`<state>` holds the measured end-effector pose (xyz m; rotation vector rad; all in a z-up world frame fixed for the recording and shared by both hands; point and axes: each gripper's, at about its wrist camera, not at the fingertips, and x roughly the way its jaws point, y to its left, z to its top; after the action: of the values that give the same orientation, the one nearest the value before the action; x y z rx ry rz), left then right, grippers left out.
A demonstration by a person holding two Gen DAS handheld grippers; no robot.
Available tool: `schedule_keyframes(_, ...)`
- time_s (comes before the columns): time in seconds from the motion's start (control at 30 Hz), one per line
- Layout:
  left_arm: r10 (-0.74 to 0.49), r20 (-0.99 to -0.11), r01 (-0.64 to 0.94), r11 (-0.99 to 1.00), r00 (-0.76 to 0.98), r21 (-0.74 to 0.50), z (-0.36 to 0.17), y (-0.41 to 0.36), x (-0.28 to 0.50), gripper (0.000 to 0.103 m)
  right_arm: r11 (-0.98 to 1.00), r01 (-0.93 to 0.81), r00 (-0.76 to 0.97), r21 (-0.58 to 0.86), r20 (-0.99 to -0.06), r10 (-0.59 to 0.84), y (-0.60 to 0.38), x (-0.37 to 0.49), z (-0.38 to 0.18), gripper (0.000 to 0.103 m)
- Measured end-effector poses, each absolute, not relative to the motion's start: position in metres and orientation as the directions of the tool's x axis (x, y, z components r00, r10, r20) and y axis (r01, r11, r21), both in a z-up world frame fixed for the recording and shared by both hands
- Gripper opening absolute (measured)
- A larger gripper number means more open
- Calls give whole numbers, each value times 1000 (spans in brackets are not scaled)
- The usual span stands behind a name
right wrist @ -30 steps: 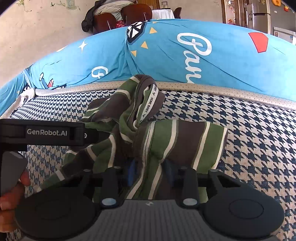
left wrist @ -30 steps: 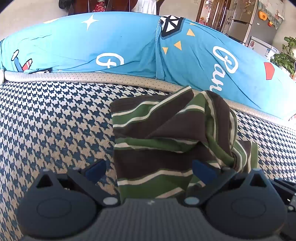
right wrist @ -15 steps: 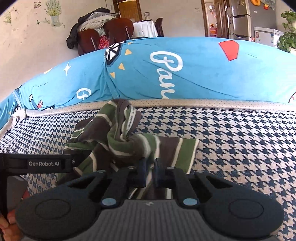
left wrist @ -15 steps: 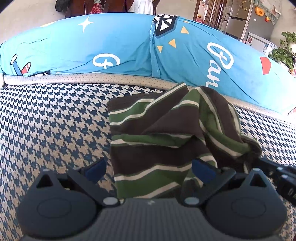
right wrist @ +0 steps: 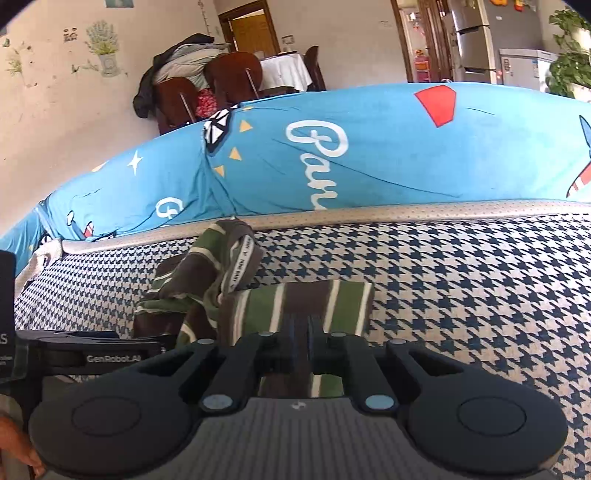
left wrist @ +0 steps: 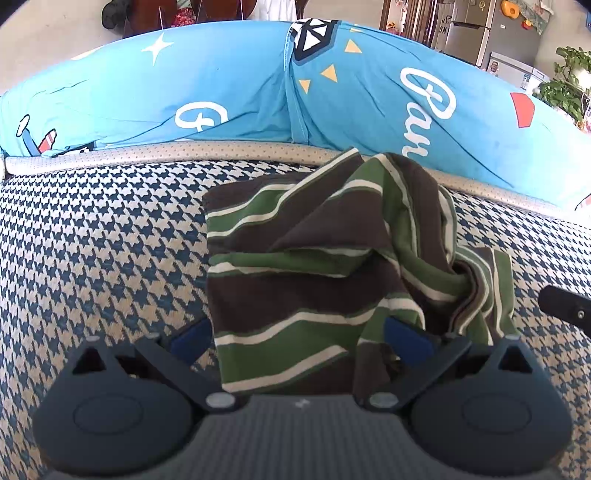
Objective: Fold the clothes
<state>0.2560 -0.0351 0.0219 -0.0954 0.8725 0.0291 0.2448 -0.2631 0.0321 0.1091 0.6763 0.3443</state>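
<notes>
left gripper (left wrist: 297, 338) poised wide over the striped garment (left wrist: 332, 266)

jaws spread apart, cloth lying loose between the blue pads (left wrist: 406, 334), crumpled brown-green-white heap on the houndstooth cushion (left wrist: 99, 251), blue printed cover (left wrist: 240, 85) behind, a dark bit of the other tool (left wrist: 565, 304) at the right edge

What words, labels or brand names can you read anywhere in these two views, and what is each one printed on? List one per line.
"GenRobot.AI": white print on the black bar of the left tool.
White script on the blue cover: partly hidden, only about "Pa" legible.
Woven band inside the striped garment: lettering too small to read.
Sign on the fridge door: blurred, unreadable.
</notes>
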Motion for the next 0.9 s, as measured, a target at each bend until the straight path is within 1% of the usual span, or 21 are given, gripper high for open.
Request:
schedule_keyframes(0.03, -13, -767, -64, 995, 641, -71, 21, -35, 256, 103, 933, -288, 721, 216, -592, 360, -260, 246, 31, 12)
schedule_keyframes(0.1, -12, -769, -64, 996, 639, -68, 20, -35, 256, 103, 926, -301, 711, 226, -593, 376, -253, 248, 29, 20)
schedule_keyframes(0.2, -13, -773, -66, 995, 634, -70, 20, -33, 256, 103, 927, -305, 702, 217, -607, 373, -242, 252, 24, 26)
schedule_keyframes(0.33, -20, -779, -71, 994, 627, -83, 19, -29, 256, 103, 932, -309, 701, 191, -616, 359, -228, 253, 20, 28)
schedule_keyframes(0.57, -21, -781, -72, 994, 625, -84, 18, -27, 256, 103, 929, -309, 685, 205, -629, 367, -216, 257, 14, 30)
schedule_keyframes(0.73, -16, -783, -78, 994, 621, -82, 18, -26, 256, 103, 930, -306, 681, 206, -635, 364, -212, 259, 11, 34)
schedule_keyframes(0.9, -15, -786, -84, 993, 618, -85, 18, -25, 257, 103, 939, -294, 697, 179, -633, 339, -211, 260, 8, 34)
